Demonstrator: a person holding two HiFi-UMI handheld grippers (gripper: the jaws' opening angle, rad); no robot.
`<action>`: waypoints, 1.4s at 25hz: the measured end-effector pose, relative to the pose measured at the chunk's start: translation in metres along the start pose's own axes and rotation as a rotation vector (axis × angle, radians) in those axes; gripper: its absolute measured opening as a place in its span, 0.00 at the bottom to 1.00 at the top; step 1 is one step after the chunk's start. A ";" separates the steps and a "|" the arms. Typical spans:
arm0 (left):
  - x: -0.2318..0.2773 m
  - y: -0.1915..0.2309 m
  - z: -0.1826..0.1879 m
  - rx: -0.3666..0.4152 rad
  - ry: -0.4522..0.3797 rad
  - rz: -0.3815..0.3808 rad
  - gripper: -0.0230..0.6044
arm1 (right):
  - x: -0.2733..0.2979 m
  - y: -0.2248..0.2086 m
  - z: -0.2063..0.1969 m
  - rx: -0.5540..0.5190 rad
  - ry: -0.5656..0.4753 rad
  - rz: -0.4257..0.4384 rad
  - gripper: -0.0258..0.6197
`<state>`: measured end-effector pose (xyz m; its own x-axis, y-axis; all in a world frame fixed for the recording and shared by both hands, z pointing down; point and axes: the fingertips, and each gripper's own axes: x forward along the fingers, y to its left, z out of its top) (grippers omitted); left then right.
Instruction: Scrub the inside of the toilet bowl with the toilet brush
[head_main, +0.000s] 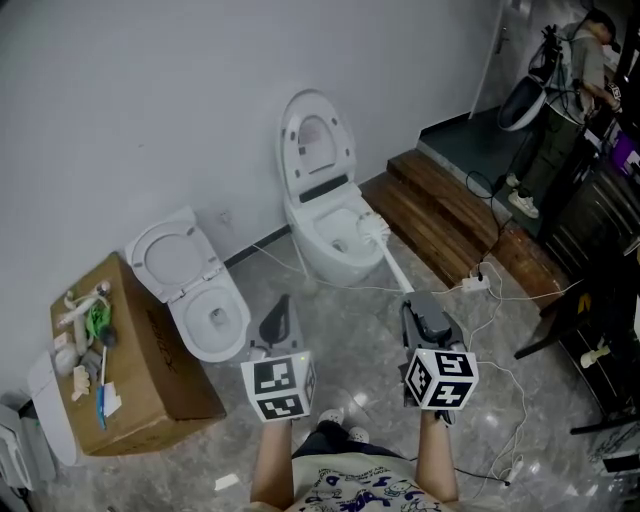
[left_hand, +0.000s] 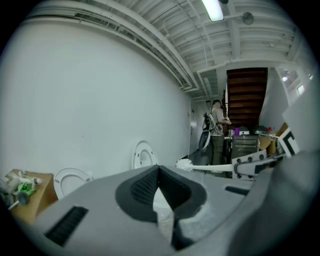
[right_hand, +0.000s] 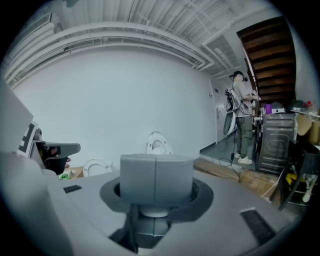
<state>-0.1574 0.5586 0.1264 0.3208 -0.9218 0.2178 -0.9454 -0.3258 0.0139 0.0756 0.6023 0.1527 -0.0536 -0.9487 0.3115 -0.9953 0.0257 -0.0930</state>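
Two tools were closed: left tool (head_main: 283, 302) empty, right tool (head_main: 414, 302) clamped on the brush (head_main: 373, 232), its handle running ahead to the toilet bowl's (head_main: 318, 262) right rim.

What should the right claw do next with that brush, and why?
Probably tilt the toilet brush down and slightly left, into the bowl of the open toilet. The right claw is shut on the handle, but the bristles sit at the bowl's right rim and are not yet inside. The left claw is shut, empty and apart.
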 end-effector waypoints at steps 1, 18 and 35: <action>0.003 0.002 0.001 0.000 0.000 -0.001 0.04 | 0.003 0.001 0.001 -0.001 0.001 0.000 0.29; 0.051 0.035 -0.014 0.016 0.040 -0.039 0.04 | 0.051 0.013 -0.011 0.018 0.045 -0.061 0.29; 0.164 0.030 -0.003 0.004 0.068 0.004 0.04 | 0.161 -0.039 0.020 0.021 0.074 -0.039 0.29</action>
<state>-0.1336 0.3987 0.1652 0.3123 -0.9067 0.2835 -0.9463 -0.3232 0.0087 0.1076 0.4424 0.1877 -0.0209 -0.9231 0.3841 -0.9950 -0.0185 -0.0985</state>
